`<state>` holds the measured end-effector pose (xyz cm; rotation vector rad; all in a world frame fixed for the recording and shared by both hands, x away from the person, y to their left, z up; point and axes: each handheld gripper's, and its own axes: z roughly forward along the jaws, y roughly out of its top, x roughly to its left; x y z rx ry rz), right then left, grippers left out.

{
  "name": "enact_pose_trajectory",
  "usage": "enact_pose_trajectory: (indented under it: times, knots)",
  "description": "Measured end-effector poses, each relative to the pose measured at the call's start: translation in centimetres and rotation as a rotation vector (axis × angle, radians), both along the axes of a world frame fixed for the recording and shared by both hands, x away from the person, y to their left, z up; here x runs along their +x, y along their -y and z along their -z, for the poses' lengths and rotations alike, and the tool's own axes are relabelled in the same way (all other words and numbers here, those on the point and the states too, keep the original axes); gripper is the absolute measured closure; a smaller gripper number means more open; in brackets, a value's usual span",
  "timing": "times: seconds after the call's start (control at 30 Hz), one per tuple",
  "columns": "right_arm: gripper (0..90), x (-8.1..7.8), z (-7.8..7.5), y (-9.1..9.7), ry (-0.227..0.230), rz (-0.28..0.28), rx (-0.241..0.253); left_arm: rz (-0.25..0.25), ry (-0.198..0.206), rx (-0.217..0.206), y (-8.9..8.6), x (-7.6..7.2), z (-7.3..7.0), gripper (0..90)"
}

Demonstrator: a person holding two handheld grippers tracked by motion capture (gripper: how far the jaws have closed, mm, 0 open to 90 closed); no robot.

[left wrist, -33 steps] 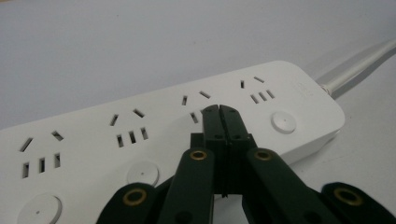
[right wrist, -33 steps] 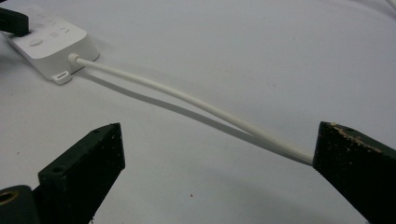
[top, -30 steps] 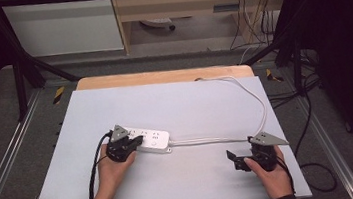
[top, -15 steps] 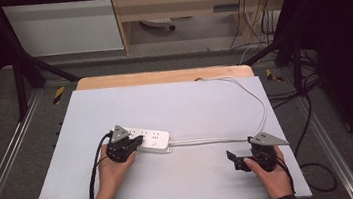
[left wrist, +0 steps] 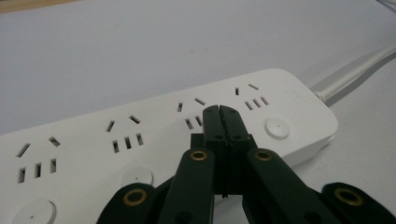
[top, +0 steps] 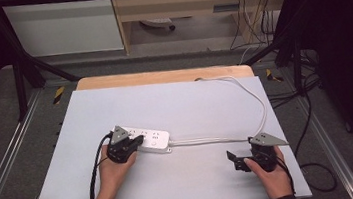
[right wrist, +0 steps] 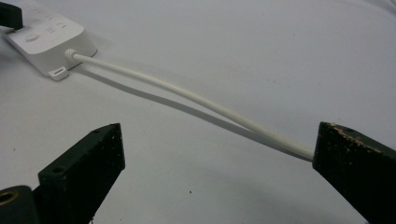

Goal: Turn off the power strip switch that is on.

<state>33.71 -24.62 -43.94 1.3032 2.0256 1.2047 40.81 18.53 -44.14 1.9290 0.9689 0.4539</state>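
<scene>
Two grippers, and little settled yet: my left gripper [left wrist: 219,109], jaws pressed together on nothing, rests its tip on the white plastic power strip [top: 144,139] left of centre on the pale grey table [top: 190,103], among its round buttons. Whether one is pressed, I cannot tell. My right gripper [top: 237,161] idles near the table's right edge, jaws wide, beside the white cord [right wrist: 187,95].
</scene>
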Motion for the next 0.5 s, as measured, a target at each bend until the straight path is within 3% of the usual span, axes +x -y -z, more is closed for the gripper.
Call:
enact_pose_trajectory:
  times: [0.13, 0.27, 0.5]
  knots:
    - [3.1, 0.0, -0.2, 0.1, 0.011, 0.005, 0.01, 0.0, 0.015, 0.007, 0.1, -0.3, 0.0, 90.0]
    - [3.1, -0.1, -0.4, 0.3, 0.02, 0.009, 0.014, -0.003, 0.031, -0.044, 0.0, -0.4, -0.6, 90.0]
    - [3.3, -0.1, -0.5, 0.3, 0.027, 0.006, 0.013, 0.002, 0.038, -0.096, -0.3, -0.8, -1.6, 90.0]
